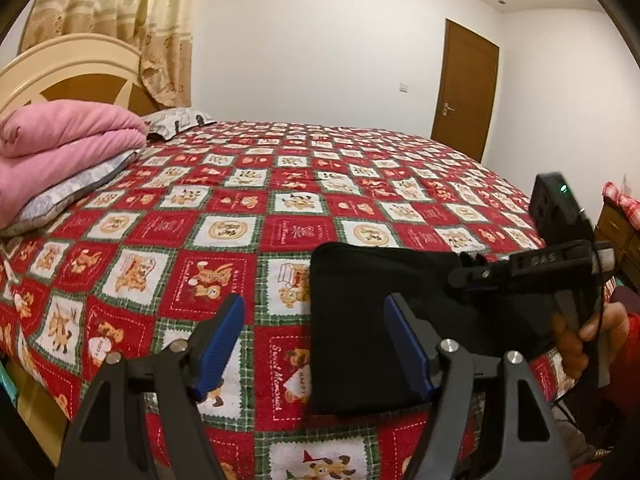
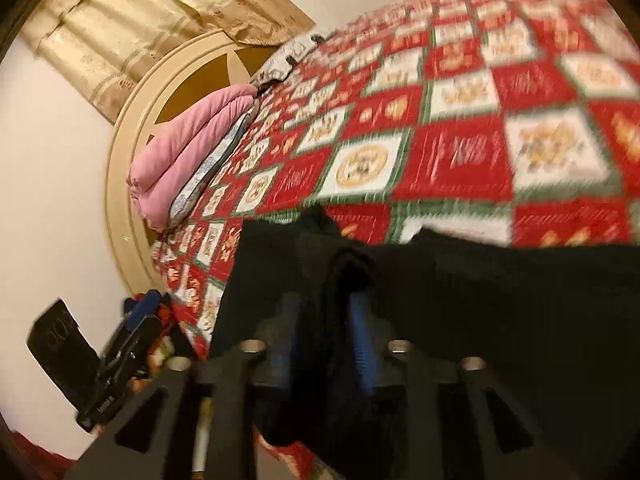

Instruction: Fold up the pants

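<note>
The black pants (image 1: 360, 320) lie folded into a compact block near the bed's front edge. My left gripper (image 1: 314, 314) is open above the bed, with its jaws on either side of the pants' left edge, touching nothing. My right gripper (image 2: 326, 308) is shut on a fold of the black pants (image 2: 480, 300), pinched between its blue pads. In the left wrist view the right gripper (image 1: 468, 268) reaches in from the right onto the pants. The right wrist view is blurred and tilted.
A red, white and green patchwork bedspread (image 1: 240, 220) covers the bed. A folded pink quilt (image 1: 60, 140) and pillows lie by the cream headboard (image 1: 72, 64). A brown door (image 1: 464, 88) stands behind. A dresser (image 1: 616, 228) is at the right edge.
</note>
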`<state>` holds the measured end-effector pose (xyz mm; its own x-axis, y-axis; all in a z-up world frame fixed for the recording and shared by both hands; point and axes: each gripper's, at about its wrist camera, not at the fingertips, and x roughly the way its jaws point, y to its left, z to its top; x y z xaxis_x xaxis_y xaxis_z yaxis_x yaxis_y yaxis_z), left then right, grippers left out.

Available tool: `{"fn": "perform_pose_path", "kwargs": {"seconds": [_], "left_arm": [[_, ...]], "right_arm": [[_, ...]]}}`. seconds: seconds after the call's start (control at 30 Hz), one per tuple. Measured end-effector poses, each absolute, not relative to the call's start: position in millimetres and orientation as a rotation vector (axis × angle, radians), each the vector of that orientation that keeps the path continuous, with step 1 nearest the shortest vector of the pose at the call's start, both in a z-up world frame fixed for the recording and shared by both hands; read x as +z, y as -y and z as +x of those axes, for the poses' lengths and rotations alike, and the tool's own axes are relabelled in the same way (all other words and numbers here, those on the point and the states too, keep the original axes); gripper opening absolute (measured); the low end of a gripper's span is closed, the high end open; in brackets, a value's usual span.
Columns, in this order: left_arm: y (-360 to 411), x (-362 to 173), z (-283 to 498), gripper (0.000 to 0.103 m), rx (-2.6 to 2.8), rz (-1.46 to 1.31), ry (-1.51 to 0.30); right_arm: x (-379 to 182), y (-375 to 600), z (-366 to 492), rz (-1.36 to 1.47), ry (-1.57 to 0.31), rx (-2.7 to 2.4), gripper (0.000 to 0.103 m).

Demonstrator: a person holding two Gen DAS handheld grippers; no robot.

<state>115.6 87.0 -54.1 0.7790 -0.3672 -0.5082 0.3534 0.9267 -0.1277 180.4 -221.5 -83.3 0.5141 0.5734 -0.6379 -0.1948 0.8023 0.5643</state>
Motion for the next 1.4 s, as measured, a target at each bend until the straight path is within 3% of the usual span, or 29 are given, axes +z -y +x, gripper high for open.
{"fn": "perform_pose_path", "kwargs": {"seconds": [0.03,0.07,0.33,0.37,0.43,0.53,0.8,1.03,1.2,1.4], "left_arm": [[-86.1,-54.1,116.2,0.075,-0.396,-0.029,-0.555],[-84.9,-54.8,117.2,0.075,-0.399,-0.033,-0.558],[-80.1,-58.3,116.8,0.075,-0.408,-0.049,-0.580],[-81.5,-56.8,115.6,0.075,-0.405,-0.050,-0.576],[-84.8,-54.6,114.0,0.075,-0.399,-0.056,-0.571],[-89.7,-54.1,113.2,0.075,-0.390,-0.070,-0.576],[-83.2,-39.9,107.7,0.075,-0.387,-0.057,-0.539],[-58.4,-22.7,104.6,0.075,-0.439,-0.012,-0.496],[-29.3,-19.0,105.2,0.075,-0.511,0.016,-0.487],[11.3,-23.2,104.5,0.075,-0.588,0.051,-0.504]], "right_arm": [[-75.3,223.8,176.5,0.439,-0.890,0.468,0.062],[-70.4,224.6,175.7,0.431,-0.869,0.459,0.066],[-94.9,193.1,209.1,0.275,-0.918,0.462,0.066],[-94.8,190.9,208.3,0.259,-0.899,0.456,0.065],[-93.2,188.8,206.2,0.262,-0.902,0.457,0.043],[-87.7,187.2,196.8,0.284,-0.915,0.471,0.020],[-18.1,189.9,162.8,0.387,-0.849,0.604,0.019],[26.2,279.6,127.5,0.473,-0.794,0.525,0.019],[8.2,359.8,106.1,0.527,-0.830,0.362,0.019],[-61.8,419.3,100.9,0.581,-0.931,0.173,0.019]]}}
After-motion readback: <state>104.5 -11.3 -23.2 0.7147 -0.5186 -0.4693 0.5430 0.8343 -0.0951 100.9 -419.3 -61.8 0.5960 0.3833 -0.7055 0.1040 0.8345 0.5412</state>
